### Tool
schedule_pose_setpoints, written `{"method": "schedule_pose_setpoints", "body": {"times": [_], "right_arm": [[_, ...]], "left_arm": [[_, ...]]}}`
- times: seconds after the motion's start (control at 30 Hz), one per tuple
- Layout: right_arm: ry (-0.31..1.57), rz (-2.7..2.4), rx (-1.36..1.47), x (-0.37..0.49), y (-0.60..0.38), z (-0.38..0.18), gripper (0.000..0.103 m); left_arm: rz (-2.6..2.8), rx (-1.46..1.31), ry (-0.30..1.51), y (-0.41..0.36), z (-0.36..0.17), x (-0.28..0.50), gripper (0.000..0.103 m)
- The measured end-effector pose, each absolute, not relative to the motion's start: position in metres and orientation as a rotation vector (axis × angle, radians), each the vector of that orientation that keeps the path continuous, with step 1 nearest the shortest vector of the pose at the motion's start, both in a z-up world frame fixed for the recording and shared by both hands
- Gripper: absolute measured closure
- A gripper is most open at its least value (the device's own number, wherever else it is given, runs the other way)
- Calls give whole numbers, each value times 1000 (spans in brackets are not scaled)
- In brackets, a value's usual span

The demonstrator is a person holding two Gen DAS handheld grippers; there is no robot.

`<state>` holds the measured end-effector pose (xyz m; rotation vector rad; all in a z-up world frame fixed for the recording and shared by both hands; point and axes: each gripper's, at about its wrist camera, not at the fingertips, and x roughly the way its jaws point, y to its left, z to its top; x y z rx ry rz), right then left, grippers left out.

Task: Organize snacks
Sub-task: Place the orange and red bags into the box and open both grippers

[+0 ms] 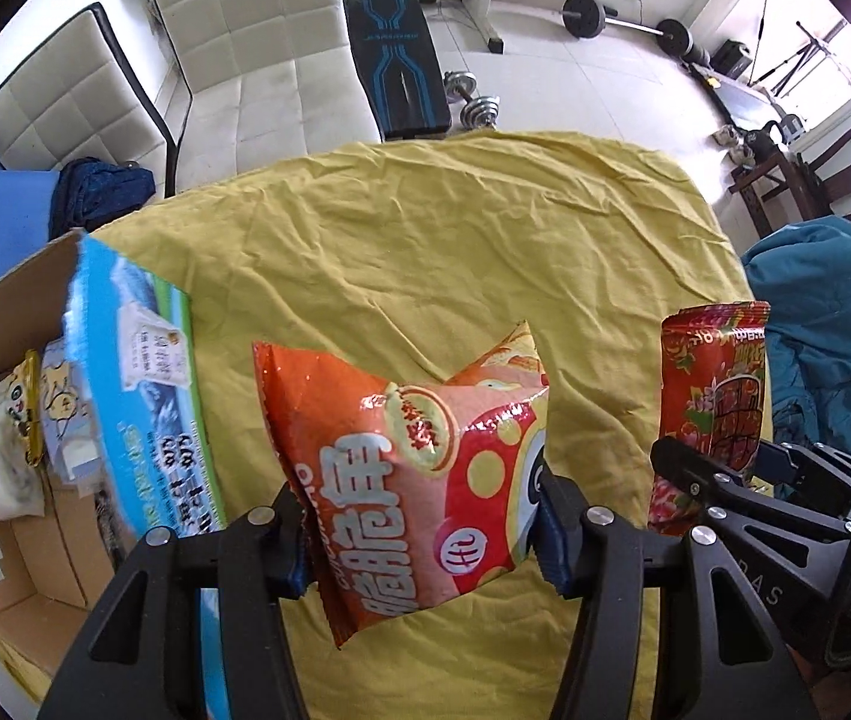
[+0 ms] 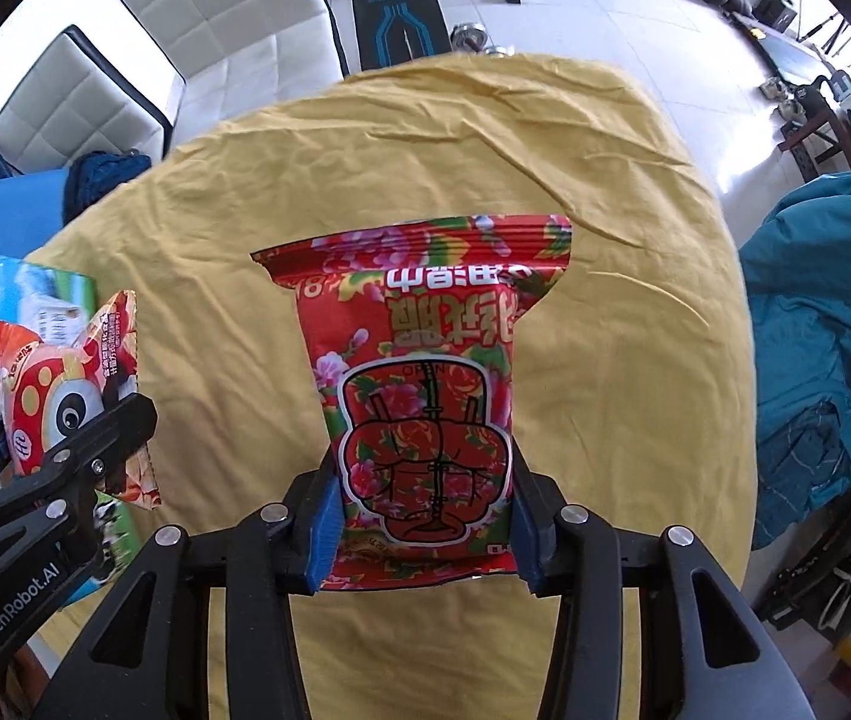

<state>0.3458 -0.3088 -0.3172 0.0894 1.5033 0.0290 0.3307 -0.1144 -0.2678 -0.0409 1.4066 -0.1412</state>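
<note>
My left gripper [image 1: 425,540] is shut on an orange and pink snack bag [image 1: 419,468], held above the yellow cloth. My right gripper [image 2: 422,534] is shut on a red flowered snack bag [image 2: 425,384], held upright over the middle of the cloth. From the left wrist view the red flowered bag [image 1: 713,396] and the right gripper [image 1: 719,480] show at the right. From the right wrist view the orange bag [image 2: 59,384] and the left gripper [image 2: 83,450] show at the left.
An open cardboard box [image 1: 11,396] with a blue printed flap [image 1: 137,396] stands at the table's left and holds a few snack packs [image 1: 23,426]. The yellow cloth [image 1: 455,252] covers the table. White chairs [image 1: 257,42], a weight bench [image 1: 395,60] and blue clothing [image 2: 821,324] surround it.
</note>
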Motion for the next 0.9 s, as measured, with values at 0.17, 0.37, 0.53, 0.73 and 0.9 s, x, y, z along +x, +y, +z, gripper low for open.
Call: {"method": "schedule_pose_setpoints", "body": {"times": [0.17,0.37,0.53,0.73,0.9], "right_arm": [[1457,48,113,325,-309,-279,55],[1406,77,126,306,-302,-238,55],[1375,122,126,286,-261,-212,55],[1359,198,125,269,-206,-198,55],[1365,272,121,256,-150,-192,55]], "left_arm": [[-149,-65,1355,-97,-242,319,50],[-144,-97,1300,-65,-209,299,51],[-126,-94,1270,-31,-185,279,51],[-96,-110,1244,19,-164,258,51],[-61,-150,1240,65,-160,248,51]]}}
